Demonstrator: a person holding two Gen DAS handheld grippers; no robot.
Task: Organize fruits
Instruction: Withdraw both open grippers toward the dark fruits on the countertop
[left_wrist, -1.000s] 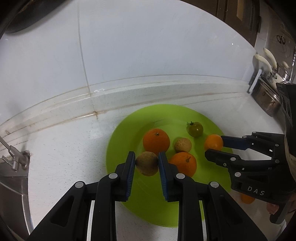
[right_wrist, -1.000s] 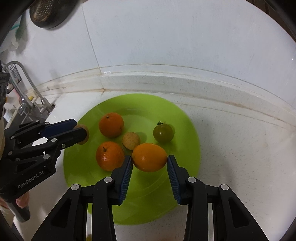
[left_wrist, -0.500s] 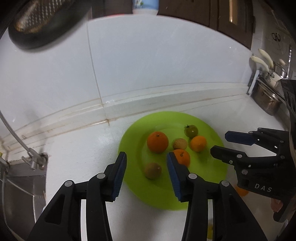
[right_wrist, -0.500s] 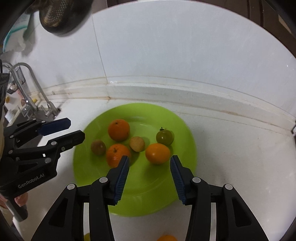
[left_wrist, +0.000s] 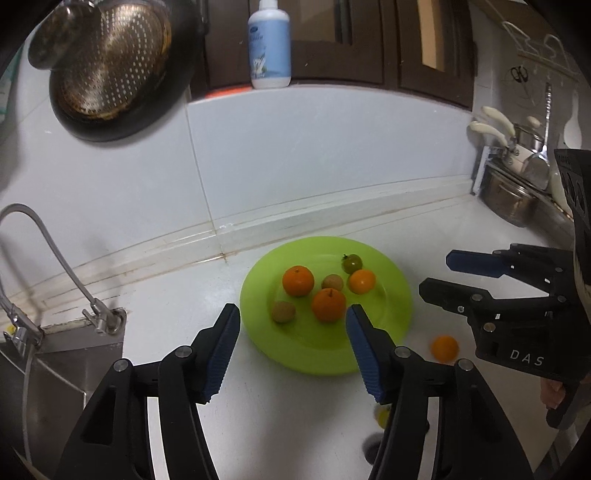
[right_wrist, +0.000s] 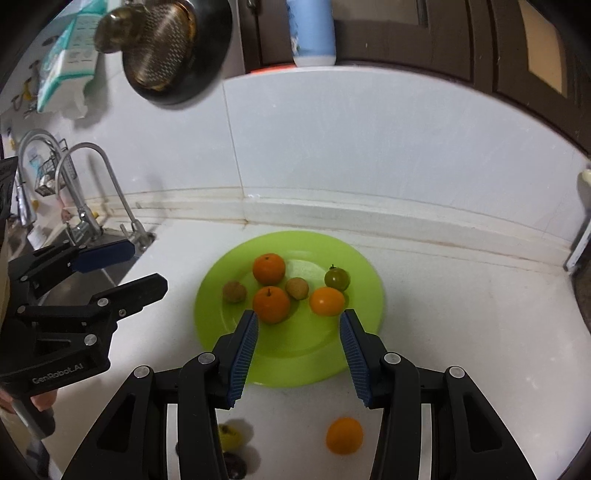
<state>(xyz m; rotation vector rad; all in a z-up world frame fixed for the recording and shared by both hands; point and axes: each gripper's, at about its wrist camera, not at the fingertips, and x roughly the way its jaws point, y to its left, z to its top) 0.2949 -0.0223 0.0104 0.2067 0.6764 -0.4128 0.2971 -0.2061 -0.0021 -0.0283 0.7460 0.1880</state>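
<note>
A lime-green plate (left_wrist: 399, 295) (right_wrist: 207, 295) on the white counter holds several fruits. They are two oranges (left_wrist: 298, 280) (left_wrist: 328, 304), a smaller orange fruit (left_wrist: 362, 281) (right_wrist: 327, 301), a green tomato (left_wrist: 352, 263) and two tan round fruits (left_wrist: 332, 282) (left_wrist: 283, 312). My left gripper (left_wrist: 292, 309) (right_wrist: 146, 266) hovers above the plate's near-left side. Its jaws are opening with nothing between them. My right gripper (right_wrist: 298, 317) (left_wrist: 437, 273) hangs open and bare over the plate's near edge. Off the plate, close to me, lie another orange (right_wrist: 344, 435) (left_wrist: 445, 348), a yellow fruit (right_wrist: 229, 435) and a dark fruit (right_wrist: 232, 465).
A steel sink with a curved tap (left_wrist: 55, 258) (right_wrist: 110, 192) sits to the left. Pots and utensils (left_wrist: 509, 199) stand at the right end of the counter. A metal colander (left_wrist: 110, 62) hangs on the tiled wall, and a blue-white bottle (left_wrist: 269, 44) stands on the ledge above.
The left gripper let go of the tan fruit and the right let go of the small orange fruit; both now lie on the plate. Both grippers opened and drew back and up.
</note>
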